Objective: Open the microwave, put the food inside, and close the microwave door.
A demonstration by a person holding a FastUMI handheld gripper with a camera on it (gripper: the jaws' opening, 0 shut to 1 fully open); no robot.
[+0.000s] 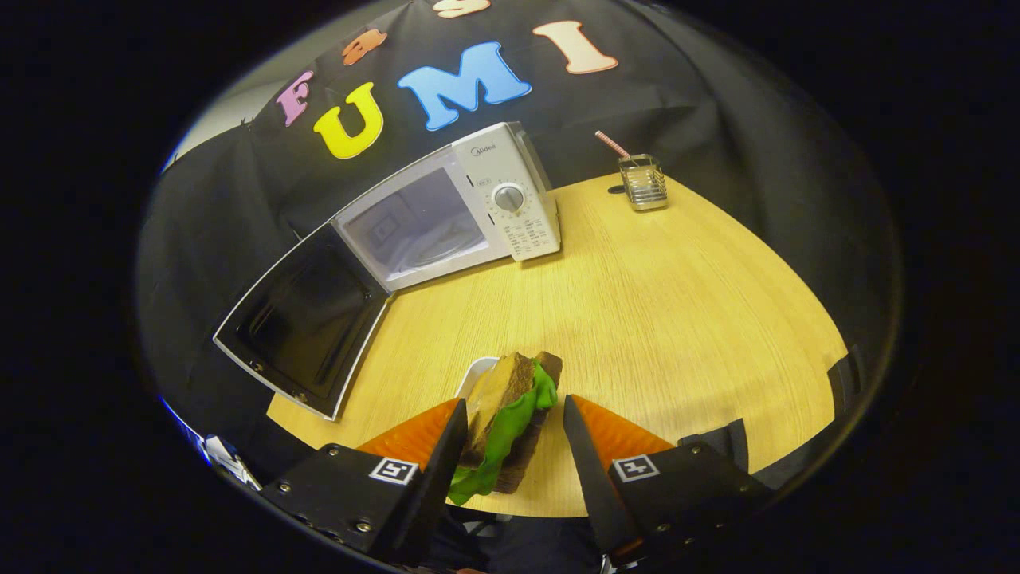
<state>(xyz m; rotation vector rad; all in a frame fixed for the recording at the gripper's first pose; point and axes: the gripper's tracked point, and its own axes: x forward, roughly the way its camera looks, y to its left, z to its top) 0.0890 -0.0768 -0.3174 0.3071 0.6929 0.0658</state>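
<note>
Now one sandwich sits between spread fingers; one microwave open.

Table: microwave, holder, plate.

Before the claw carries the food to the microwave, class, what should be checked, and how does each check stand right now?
1. Microwave door swung fully open: ok.
2. Cavity free to take the food; a turntable seems visible inside: ok, as far as can be seen.
3. Sandwich sits between the claw fingers: ok.
4. Both fingers pressing on the sandwich: not ok; a gap shows at the right finger.
5. Tabletop path toward the microwave free of obstacles: ok; the wire holder stands far to the side.
6. Sandwich lifted off its white dish: cannot tell.
</note>
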